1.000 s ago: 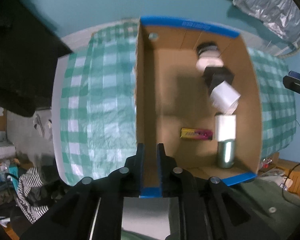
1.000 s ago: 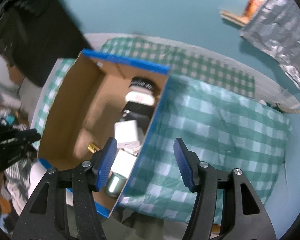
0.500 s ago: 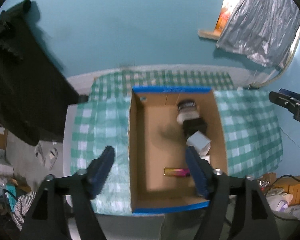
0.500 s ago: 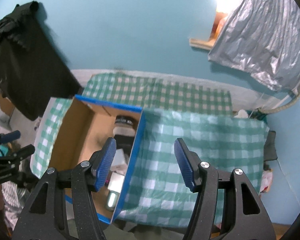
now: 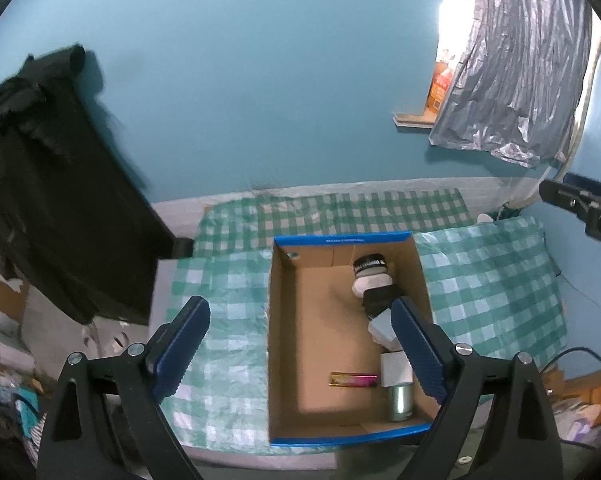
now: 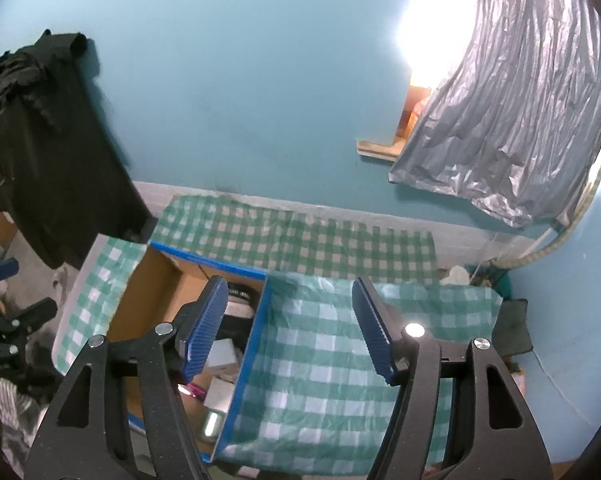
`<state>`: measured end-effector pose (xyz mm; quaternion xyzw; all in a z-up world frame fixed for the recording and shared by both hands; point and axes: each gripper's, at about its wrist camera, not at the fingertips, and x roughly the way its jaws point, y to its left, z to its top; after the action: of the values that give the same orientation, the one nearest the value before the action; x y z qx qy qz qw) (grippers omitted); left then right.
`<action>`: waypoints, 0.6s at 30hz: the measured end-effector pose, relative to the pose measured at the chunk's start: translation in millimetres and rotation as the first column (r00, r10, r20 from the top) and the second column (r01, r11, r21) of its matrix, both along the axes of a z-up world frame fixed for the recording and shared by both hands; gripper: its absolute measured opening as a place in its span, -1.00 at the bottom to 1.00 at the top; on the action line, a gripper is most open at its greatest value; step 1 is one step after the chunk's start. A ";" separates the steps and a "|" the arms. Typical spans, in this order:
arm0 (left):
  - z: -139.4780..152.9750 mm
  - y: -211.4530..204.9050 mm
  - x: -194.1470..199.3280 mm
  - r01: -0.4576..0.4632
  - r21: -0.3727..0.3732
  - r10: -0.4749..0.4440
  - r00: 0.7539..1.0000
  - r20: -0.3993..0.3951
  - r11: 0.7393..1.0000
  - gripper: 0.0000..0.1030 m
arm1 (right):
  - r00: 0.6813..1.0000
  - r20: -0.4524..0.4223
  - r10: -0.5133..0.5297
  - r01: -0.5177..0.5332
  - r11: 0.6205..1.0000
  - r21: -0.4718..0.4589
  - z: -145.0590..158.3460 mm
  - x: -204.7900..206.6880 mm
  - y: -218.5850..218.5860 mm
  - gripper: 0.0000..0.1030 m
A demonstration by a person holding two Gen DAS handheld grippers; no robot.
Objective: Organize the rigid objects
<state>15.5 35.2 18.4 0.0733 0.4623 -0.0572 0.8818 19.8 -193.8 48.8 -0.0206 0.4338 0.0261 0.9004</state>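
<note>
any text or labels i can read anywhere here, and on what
None can be read for certain.
Cardboard box, far blue rim: a short white print, too small and blurred to read.
Right gripper, as seen at the edge of the left wrist view: a light mark that looks like "D", cut off by the frame.
Orange container on the window ledge: label blurred.

Both wrist views look steeply down from well above the checked tablecloth (image 5: pixel 228 304) toward the teal wall (image 6: pixel 260 100), the left centred over the cardboard box (image 5: pixel 300 360), the right over its right-hand edge; both share box, cloth and wall.
</note>
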 end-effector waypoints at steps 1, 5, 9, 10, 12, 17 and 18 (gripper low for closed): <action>1.1 -1.7 -1.6 0.003 0.005 -0.004 1.000 0.006 1.000 0.81 | 1.000 0.006 -0.001 0.001 1.000 0.004 1.5 -1.2 -0.8 0.25; 6.9 -7.1 -4.9 0.012 0.010 -0.012 1.000 0.006 1.000 0.81 | 1.000 0.015 -0.004 0.004 1.000 0.012 5.0 -4.4 -4.3 0.25; 8.6 -8.6 -6.7 0.011 0.007 -0.011 1.000 0.014 1.000 0.82 | 1.000 0.017 -0.010 0.010 1.000 0.014 6.2 -7.4 -8.5 0.25; 9.3 -9.3 -7.1 0.011 0.006 -0.011 1.000 0.013 1.000 0.82 | 1.000 0.017 -0.011 0.011 1.000 0.014 6.3 -8.1 -9.6 0.25; 8.9 -10.5 -7.1 0.007 0.005 -0.007 1.000 0.012 1.000 0.83 | 1.000 0.014 -0.012 0.011 1.000 0.014 5.6 -9.2 -11.7 0.25; 3.2 -14.1 -5.0 0.005 0.012 -0.005 1.000 -0.008 1.000 0.83 | 1.000 0.004 -0.015 0.015 1.000 0.015 3.5 -9.9 -15.9 0.25; 2.3 -14.7 -4.9 0.006 0.009 -0.005 1.000 -0.013 1.000 0.83 | 1.000 0.004 -0.017 0.017 1.000 0.015 3.0 -10.3 -16.8 0.25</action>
<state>10.6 20.6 20.8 0.0782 0.4682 -0.0580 0.8782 9.5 -210.6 51.8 -0.0105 0.4318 0.0218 0.9016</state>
